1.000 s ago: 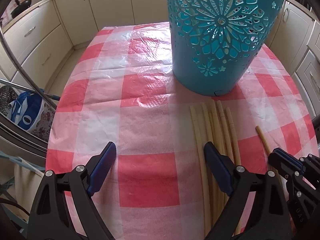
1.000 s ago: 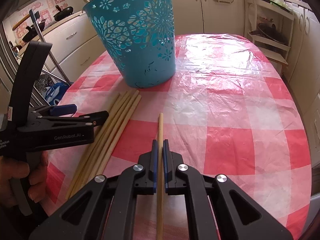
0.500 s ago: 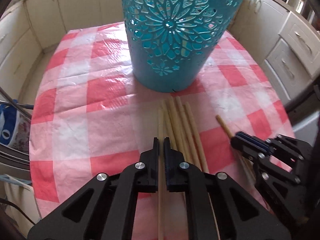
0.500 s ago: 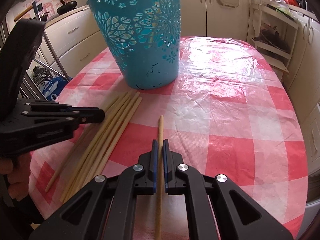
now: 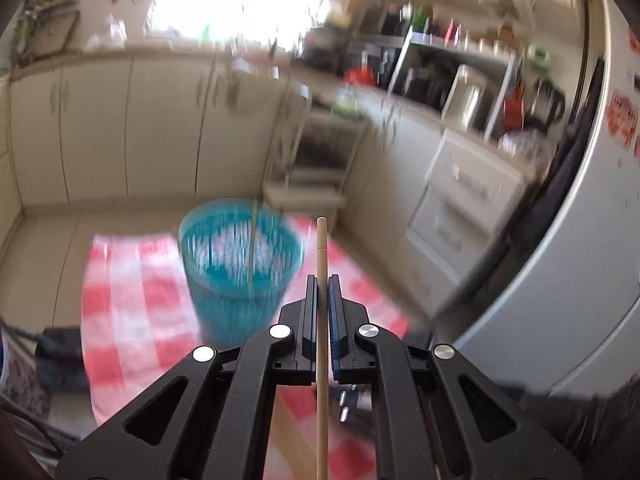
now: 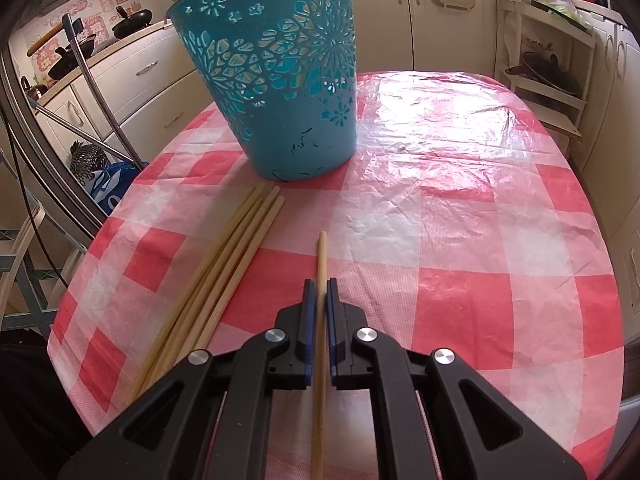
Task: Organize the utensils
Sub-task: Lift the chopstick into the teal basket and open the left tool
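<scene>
Standing teal basket [image 5: 239, 264] holds one chopstick [image 5: 252, 240].

Basket [image 6: 276, 80] on table [image 6: 460, 216], loose chopsticks [image 6: 224, 272] before it, left of right tool [image 6: 319, 312].

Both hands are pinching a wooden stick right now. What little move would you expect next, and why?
Probably the left tool carries its chopstick over the blue basket and drops it in. That tool is shut on the stick, up above the table, with the basket's open mouth just ahead and below. The right tool also grips a chopstick, low over the tablecloth.
</scene>
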`<act>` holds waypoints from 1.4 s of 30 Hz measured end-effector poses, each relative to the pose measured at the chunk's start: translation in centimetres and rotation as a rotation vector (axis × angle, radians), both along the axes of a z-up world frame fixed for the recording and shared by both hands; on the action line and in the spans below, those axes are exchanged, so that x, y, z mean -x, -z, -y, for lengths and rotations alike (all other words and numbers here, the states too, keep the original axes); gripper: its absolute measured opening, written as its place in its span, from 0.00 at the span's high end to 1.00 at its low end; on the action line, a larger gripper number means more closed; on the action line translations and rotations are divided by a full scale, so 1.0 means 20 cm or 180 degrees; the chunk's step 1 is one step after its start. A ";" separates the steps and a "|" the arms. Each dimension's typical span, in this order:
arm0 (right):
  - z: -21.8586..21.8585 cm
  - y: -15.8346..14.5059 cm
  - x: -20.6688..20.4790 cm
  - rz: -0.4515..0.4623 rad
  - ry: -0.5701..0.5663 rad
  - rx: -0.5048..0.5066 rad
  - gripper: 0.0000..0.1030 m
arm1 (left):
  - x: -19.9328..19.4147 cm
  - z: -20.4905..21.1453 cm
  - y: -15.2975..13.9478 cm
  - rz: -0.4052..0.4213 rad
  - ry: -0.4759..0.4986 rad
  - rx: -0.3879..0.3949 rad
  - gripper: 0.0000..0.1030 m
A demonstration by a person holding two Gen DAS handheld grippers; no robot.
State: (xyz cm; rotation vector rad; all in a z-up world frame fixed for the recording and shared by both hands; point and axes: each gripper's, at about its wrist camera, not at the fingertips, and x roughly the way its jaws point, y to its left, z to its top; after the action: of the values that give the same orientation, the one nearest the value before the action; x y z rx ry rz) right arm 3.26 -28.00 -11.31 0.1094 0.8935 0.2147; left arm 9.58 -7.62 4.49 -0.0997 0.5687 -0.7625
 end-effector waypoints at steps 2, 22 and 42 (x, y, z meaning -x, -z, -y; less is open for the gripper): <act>0.00 0.00 0.00 -0.0001 0.0000 -0.0002 0.94 | -0.04 -0.02 -0.13 0.0263 -0.0254 0.0297 0.95; -0.01 0.00 -0.01 0.0006 -0.0096 -0.0062 0.83 | -0.56 0.16 0.00 0.0964 -0.2223 0.0425 0.95; 0.00 0.01 -0.02 -0.0004 -0.0115 -0.0149 0.78 | -0.46 0.13 0.30 0.0554 -0.2068 -0.0075 0.85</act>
State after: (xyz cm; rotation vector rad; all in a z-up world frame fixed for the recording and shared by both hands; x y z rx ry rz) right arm 3.74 -27.93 -11.43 0.1370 0.8925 0.2694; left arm 18.74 -10.32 -1.44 -0.1831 0.3454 -0.1294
